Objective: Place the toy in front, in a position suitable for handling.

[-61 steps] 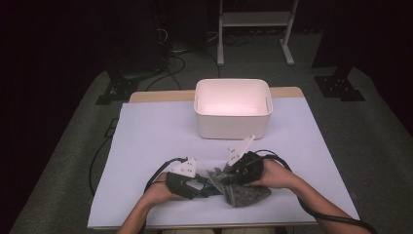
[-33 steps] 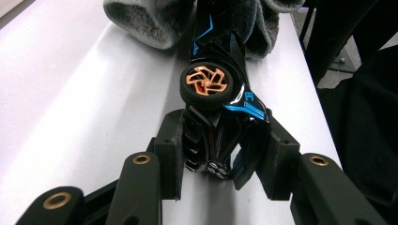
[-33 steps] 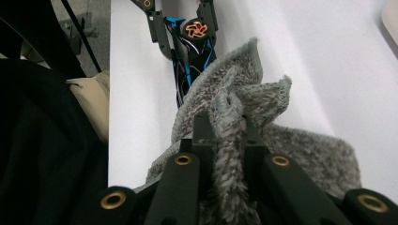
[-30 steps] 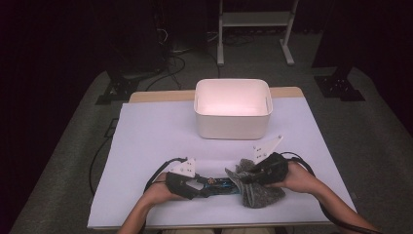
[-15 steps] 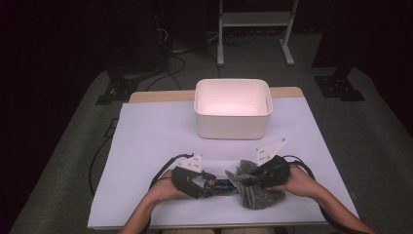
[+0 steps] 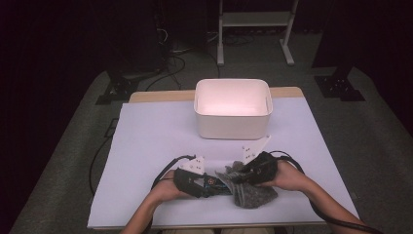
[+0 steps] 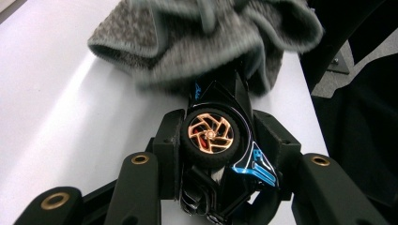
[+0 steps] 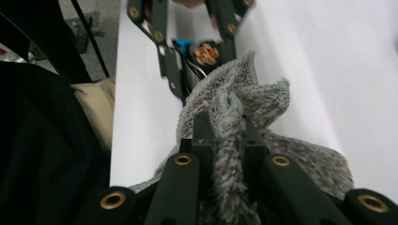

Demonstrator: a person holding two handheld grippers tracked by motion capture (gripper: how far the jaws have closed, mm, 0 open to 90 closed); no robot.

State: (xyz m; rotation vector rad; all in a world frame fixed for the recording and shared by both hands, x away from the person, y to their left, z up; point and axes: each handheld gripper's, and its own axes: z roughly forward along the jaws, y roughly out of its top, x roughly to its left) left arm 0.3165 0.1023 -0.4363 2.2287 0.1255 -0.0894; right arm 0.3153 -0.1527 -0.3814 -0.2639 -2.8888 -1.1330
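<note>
Left claw (image 7: 213, 154) had jaws clamped on black toy car (image 7: 220, 140), after quick open-and-close regrip, car between them throughout. Car sat right beside grey cloth (image 6: 251, 192), near table's (image 6: 146, 146) front edge, well short of white bin (image 6: 233, 109). Right claw (image 8: 227, 140) pinched shut on cloth fold. Looked like wiping or wrapping step. Next move probably needs cloth dragged over car body, left grip steady.

A dark lab: covered table (image 6: 146, 146), floor cables (image 6: 165, 68), metal stand (image 6: 253, 24)
</note>
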